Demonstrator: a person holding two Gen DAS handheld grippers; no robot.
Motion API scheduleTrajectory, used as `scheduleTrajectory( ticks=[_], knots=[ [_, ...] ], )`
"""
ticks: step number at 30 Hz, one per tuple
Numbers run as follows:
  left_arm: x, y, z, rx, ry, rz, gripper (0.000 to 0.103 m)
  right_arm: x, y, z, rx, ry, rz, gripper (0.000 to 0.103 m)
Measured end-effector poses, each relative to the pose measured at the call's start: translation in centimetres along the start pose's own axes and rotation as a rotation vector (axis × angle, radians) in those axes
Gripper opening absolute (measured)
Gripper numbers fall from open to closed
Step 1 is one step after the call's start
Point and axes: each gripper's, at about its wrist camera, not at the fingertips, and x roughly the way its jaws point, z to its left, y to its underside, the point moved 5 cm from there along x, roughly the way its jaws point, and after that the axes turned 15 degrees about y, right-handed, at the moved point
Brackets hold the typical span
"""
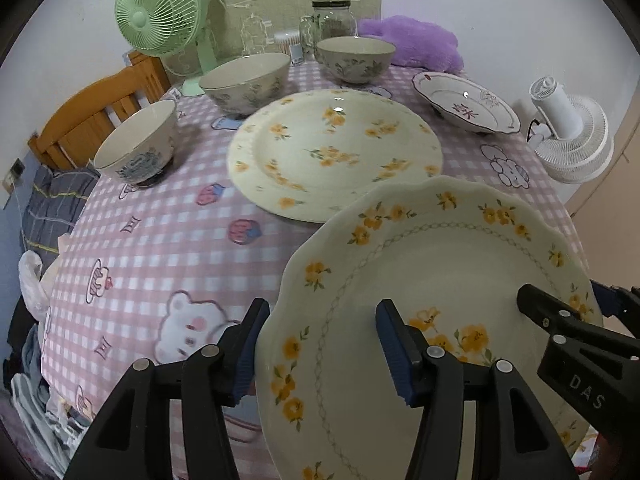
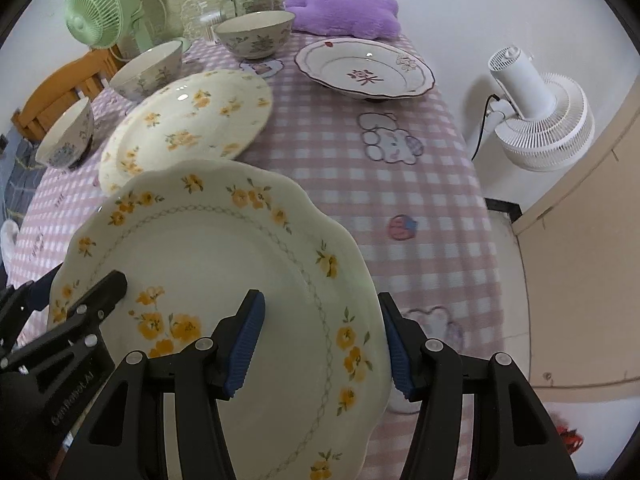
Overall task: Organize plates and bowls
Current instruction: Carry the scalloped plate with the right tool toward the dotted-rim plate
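Both the left gripper [image 1: 324,344] and right gripper [image 2: 322,344] are straddling opposite rims of the scalloped plate [image 1: 440,280], jaws wide, gripping uncertain. It is hovering at the table's [image 1: 160,240] near edge, just before the round flowered plate [image 1: 336,152].

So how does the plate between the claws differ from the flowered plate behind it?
The held plate has a scalloped rim and a chain-pattern ring; the round plate has a smooth rim and scattered flowers only. The held plate sits tilted between both claws; the round plate rests on the tablecloth. Both are cream with yellow flowers.
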Motion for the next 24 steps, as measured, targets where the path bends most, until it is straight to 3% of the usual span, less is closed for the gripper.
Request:
scheduleTrajectory(
  ticks=[24],
  knots=[
    [-2.5,0.5,15.8,-0.025,-0.012,0.011,0.055,-3.5,-0.4,16.1,-0.012,-0.011,-0.005,0.059]
  ],
)
